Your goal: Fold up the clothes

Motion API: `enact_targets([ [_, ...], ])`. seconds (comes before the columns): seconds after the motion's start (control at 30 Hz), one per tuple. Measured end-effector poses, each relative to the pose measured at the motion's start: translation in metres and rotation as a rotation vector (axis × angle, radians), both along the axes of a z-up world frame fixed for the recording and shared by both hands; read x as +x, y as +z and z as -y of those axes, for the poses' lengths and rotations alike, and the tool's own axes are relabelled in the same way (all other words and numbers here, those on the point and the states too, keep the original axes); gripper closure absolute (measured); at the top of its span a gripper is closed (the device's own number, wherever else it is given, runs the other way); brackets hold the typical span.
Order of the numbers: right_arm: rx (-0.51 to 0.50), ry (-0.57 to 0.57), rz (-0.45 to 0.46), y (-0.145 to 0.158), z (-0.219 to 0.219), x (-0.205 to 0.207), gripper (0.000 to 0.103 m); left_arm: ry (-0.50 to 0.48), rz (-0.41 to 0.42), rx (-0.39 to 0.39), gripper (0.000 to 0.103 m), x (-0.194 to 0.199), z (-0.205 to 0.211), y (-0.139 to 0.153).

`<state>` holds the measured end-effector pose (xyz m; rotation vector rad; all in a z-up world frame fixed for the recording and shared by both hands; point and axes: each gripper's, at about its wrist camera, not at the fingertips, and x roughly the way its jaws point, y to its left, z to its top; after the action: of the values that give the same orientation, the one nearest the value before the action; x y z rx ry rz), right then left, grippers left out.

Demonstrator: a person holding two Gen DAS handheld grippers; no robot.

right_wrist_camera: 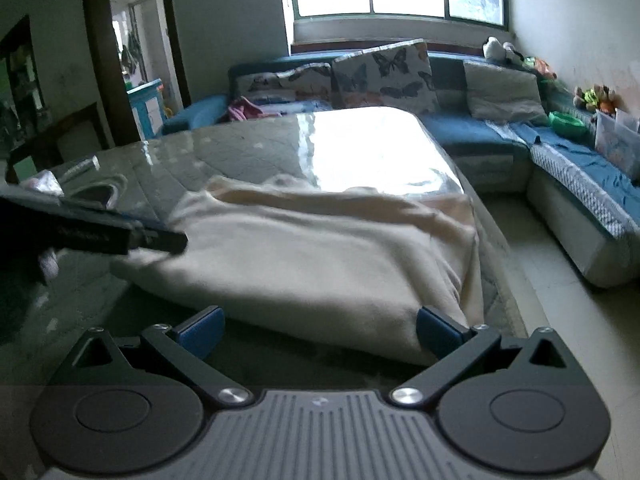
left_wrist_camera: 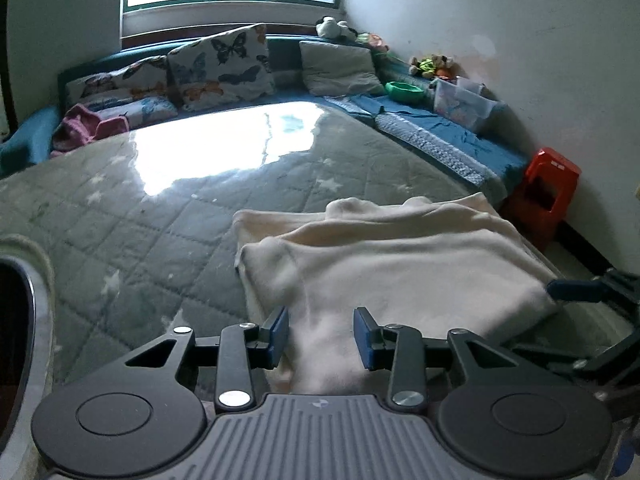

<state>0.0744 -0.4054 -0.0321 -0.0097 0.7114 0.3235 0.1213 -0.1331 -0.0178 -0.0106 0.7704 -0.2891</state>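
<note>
A cream fleece garment (left_wrist_camera: 392,264) lies folded on the grey quilted table top (left_wrist_camera: 160,216), near its right front corner. My left gripper (left_wrist_camera: 321,336) is open, its blue pads on either side of a strip of the cream cloth at the near edge, not closed on it. In the right wrist view the same garment (right_wrist_camera: 312,248) lies ahead. My right gripper (right_wrist_camera: 320,330) is wide open just in front of its near edge; the right pad touches the cloth's corner. The right gripper also shows at the right edge of the left wrist view (left_wrist_camera: 576,292), and the left gripper in the right wrist view (right_wrist_camera: 120,236).
A blue corner sofa (left_wrist_camera: 440,128) with butterfly cushions (left_wrist_camera: 224,64) wraps the far and right sides. A red plastic stool (left_wrist_camera: 548,192) stands by the table's right corner. A clear bin (left_wrist_camera: 464,104) and green bowl (left_wrist_camera: 404,92) sit on the sofa. An oval dish (left_wrist_camera: 24,320) is at the left.
</note>
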Motion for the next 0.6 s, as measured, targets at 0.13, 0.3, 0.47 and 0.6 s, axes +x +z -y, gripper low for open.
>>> enact_targets([
  [0.13,0.000,-0.031,0.019,0.001,-0.003,0.004,0.000,0.027,-0.007,0.002,0.064,-0.002,-0.002,-0.003],
  [0.3,-0.032,-0.048,0.027,-0.002,-0.010,0.006,0.000,0.038,-0.005,0.011,0.063,-0.007,-0.001,-0.005],
  [0.47,-0.055,-0.066,0.076,0.005,-0.016,0.001,0.000,0.051,-0.004,0.003,0.063,-0.010,-0.003,-0.004],
  [0.6,-0.046,-0.094,0.072,0.004,-0.018,0.009,0.000,0.059,-0.002,-0.002,0.063,-0.011,-0.004,-0.005],
])
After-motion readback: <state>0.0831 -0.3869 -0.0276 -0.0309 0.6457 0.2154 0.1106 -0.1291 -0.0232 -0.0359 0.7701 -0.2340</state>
